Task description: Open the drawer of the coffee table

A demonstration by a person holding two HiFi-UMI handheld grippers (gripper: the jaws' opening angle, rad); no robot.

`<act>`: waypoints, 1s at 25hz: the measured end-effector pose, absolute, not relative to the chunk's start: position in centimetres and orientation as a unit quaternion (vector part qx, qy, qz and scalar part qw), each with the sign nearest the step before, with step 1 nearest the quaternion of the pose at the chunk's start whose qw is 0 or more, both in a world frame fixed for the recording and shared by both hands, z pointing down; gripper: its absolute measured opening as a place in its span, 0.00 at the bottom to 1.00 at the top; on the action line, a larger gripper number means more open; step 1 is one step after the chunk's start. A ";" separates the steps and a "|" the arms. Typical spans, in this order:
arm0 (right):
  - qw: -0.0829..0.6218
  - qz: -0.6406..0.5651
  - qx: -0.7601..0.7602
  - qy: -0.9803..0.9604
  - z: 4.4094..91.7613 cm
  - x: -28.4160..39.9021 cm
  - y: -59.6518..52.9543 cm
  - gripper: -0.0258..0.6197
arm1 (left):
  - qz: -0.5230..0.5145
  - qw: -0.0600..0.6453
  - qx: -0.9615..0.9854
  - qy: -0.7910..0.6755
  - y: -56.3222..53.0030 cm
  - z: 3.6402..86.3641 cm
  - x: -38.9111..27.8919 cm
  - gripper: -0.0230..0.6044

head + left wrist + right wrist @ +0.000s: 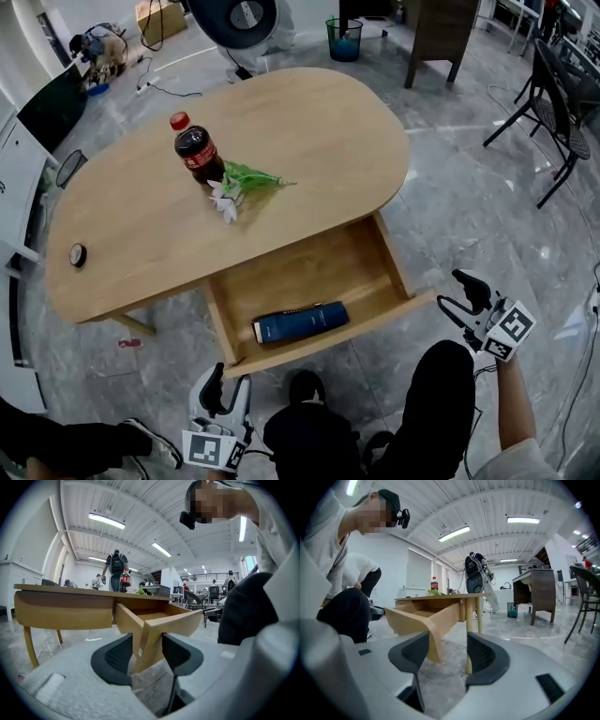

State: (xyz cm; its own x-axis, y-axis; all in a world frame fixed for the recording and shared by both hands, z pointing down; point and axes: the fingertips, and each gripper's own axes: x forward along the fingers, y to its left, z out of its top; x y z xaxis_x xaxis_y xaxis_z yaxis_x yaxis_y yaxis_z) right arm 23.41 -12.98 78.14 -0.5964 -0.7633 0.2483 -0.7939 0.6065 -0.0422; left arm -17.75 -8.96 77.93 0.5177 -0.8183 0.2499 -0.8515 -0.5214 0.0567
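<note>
The oval wooden coffee table (309, 131) has its drawer (309, 272) pulled out toward me, and a dark blue book (300, 323) lies inside. My left gripper (225, 391) hovers open just below the drawer's front left corner, apart from it. In the left gripper view that drawer corner (147, 634) shows between the open jaws of the left gripper (147, 657). My right gripper (457, 298) is open to the right of the drawer's front right corner, holding nothing. The right gripper view shows the drawer (422, 618) beyond the right gripper (447, 657).
A cola bottle (197, 152), a sprig of artificial flowers (236, 186) and a small round black object (78, 254) sit on the tabletop. A black chair (562, 98) stands at the right, a bin (345, 39) and a fan (246, 19) at the back. My knees (441, 394) are below the drawer.
</note>
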 end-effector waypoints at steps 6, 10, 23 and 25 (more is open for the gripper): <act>0.128 0.121 0.476 -0.862 76.3 22.7 -13.3 0.36 | 0.119 0.172 0.846 -0.490 -9.1 76.2 -18.8 0.36; 0.124 0.183 0.483 -0.847 74.3 20.8 -11.5 0.35 | 0.141 0.207 0.832 -0.495 -8.7 71.9 -19.3 0.36; 0.148 0.331 0.521 -0.773 58.2 10.9 -9.9 0.35 | 0.203 0.303 0.819 -0.444 -10.0 55.1 -12.0 0.36; 0.148 0.339 0.520 -0.770 54.2 9.9 -9.6 0.35 | 0.209 0.309 0.816 -0.441 -9.3 51.6 -10.5 0.36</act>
